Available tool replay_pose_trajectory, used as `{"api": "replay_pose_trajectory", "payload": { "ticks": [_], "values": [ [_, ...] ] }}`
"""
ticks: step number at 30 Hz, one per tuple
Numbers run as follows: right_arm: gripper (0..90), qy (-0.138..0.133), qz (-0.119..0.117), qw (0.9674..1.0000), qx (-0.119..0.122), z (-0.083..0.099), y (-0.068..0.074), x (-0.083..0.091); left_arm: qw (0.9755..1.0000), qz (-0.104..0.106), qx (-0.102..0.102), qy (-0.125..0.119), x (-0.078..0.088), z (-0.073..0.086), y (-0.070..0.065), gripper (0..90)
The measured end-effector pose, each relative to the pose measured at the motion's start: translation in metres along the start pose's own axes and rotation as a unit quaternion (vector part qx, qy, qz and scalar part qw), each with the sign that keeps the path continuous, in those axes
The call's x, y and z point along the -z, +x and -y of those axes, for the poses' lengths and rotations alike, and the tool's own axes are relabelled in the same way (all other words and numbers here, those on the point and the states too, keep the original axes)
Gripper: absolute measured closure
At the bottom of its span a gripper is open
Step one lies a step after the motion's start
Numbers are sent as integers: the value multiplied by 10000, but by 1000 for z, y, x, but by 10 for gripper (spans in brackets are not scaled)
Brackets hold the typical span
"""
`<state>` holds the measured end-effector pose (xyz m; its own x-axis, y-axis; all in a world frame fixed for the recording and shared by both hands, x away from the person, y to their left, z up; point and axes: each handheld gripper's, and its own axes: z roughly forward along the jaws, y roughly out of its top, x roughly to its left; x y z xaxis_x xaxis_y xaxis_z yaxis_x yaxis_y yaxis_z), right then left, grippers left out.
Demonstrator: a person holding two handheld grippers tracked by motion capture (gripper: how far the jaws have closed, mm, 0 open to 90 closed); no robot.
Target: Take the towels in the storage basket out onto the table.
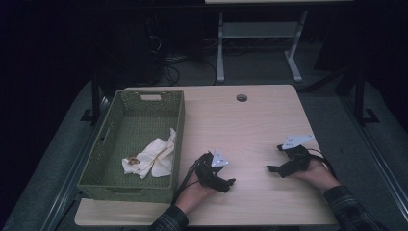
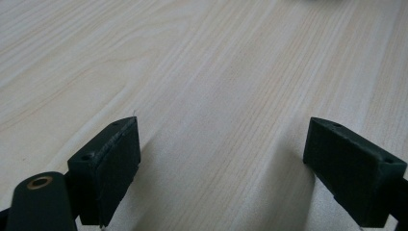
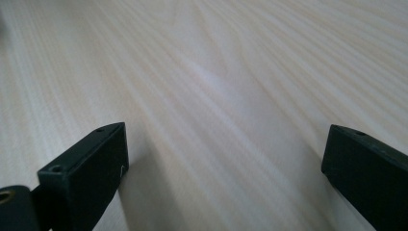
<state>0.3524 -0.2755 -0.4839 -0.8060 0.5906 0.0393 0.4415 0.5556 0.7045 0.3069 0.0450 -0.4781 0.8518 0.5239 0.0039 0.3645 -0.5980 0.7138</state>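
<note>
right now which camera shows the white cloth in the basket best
The high view. It looks down into the green basket, where the crumpled white cloth lies against the right wall near the front. The left gripper view and right gripper view face bare wooden table between open jaws, so they add nothing about the cloth.

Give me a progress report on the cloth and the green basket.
Done: the white cloth lies crumpled inside the green basket, at its near right side. In hand: nothing; the left tongs and right tongs rest on the bare table, jaws apart with only wood between them. Left: nothing that shows, as no other loose item lies on the tabletop.
</note>
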Motion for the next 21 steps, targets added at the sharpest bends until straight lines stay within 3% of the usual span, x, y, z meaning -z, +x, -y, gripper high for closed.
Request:
{"api": "replay_pose_trajectory", "payload": {
  "ticks": [21],
  "values": [
    [18, 4, -27, 10000, 25, 5, 3, 5, 9995, -169, 243, 90, 1, -2, -1, 130]
  ]
}}
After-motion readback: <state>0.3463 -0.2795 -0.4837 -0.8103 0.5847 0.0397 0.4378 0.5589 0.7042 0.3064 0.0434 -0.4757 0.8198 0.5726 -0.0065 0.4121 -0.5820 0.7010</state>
